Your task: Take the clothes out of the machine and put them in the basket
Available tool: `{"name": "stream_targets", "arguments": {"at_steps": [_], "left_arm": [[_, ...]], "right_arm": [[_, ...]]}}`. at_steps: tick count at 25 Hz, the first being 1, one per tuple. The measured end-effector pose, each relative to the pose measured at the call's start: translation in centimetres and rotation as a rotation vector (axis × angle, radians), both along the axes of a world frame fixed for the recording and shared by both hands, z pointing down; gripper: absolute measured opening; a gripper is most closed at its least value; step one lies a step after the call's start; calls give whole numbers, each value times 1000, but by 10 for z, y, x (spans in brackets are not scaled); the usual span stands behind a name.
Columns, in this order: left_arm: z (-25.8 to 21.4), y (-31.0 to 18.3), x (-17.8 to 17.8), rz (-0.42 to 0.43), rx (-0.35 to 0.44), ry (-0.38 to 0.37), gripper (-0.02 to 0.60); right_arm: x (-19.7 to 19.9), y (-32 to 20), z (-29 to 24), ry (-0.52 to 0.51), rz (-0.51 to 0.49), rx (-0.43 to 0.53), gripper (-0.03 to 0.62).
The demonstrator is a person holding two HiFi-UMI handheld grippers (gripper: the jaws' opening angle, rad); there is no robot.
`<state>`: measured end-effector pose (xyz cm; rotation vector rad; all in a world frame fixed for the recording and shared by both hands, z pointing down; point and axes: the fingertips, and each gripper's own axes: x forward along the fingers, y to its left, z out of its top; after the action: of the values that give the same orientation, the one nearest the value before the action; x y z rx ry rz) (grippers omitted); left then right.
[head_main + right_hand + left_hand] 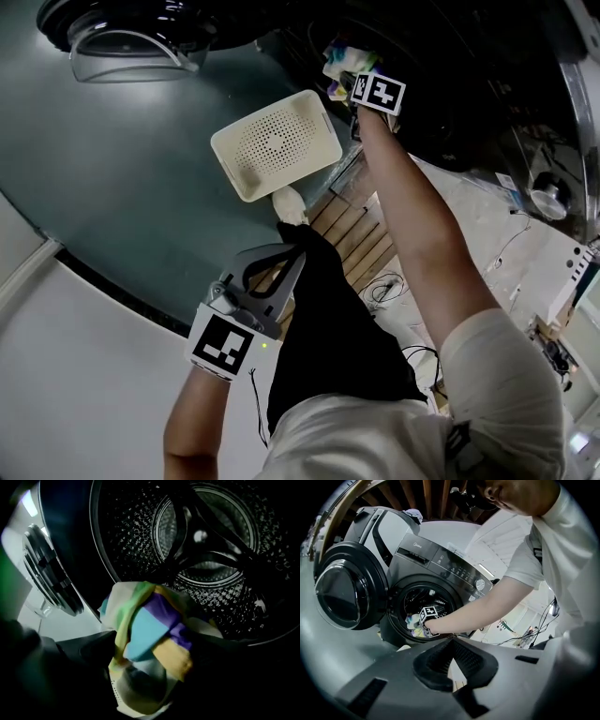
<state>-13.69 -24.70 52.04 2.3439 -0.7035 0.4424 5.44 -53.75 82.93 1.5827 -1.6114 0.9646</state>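
A grey front-loading washing machine point(440, 559) stands with its round door point(342, 597) swung open to the left. A bundled cloth point(150, 630) in green, blue, purple and yellow lies at the mouth of the steel drum point(206, 541). My right gripper point(154, 644) points down into the mouth, open, with the cloth point(339, 58) between its dark jaws. In the left gripper view the right gripper point(423, 623) and the cloth point(414, 620) sit on the drum's lip. A white perforated basket point(277, 142) stands on the floor below the door, empty. My left gripper point(298, 251) hangs shut and empty nearer me.
The machine's door point(131, 37) juts out at the top left of the head view. Wooden slats point(352, 230) and loose cables point(384, 286) lie on the floor to the right of the basket. A cluttered white bench point(544, 197) stands at the far right.
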Motion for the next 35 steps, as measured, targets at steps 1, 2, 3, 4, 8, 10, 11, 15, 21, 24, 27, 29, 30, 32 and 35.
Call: {"name": "stream_targets", "arguments": {"at_steps": [1,2,3,4,8,10,11,15,21,24,27,29,30,32,35], "left_arm": [[3,0,-1,-1,-4,1,-5],[6,0,-2,1,-6,1,-5],[8,0,-2,4,-6,1,-5],[10,0,-3,8,-8,1,-5],[14,0,-2,9,-18,6,-5],[14,-2,-2,2,-19,14,-5],[15,-3,-2,-2,-20,17,-5],[15,-2,-4,-12,-23,22,-5],[10,8,-4,-17,-19,22,-5],[5,14,-5,-24,-15,19,-5],[-1,21,-5,-34,-4,17,-5],[-8,28,-3,-41,0,20,-5],[-12,32,-2,-42,2,20,-5],[-23,41,1,-39,13,18,-5],[-35,55,6,-34,31,13,-5]], "right_arm": [[2,-1,3,9,2,0,456],[4,-2,5,18,2,-1,454],[4,-3,7,26,-1,-2,454],[3,-4,9,31,-5,-3,454],[2,-6,16,30,-14,-25,425],[3,-7,17,23,-17,-36,374],[3,-7,16,20,-21,-39,346],[3,-4,13,14,-51,-35,259],[3,3,-6,-3,-65,7,204],[4,8,-22,8,-89,28,202],[4,12,-41,4,-105,58,202],[5,18,-55,-5,-109,75,202],[4,21,-63,-8,-116,84,202],[0,27,-81,-6,-146,107,202],[-9,36,-108,-2,-201,141,202]]}}
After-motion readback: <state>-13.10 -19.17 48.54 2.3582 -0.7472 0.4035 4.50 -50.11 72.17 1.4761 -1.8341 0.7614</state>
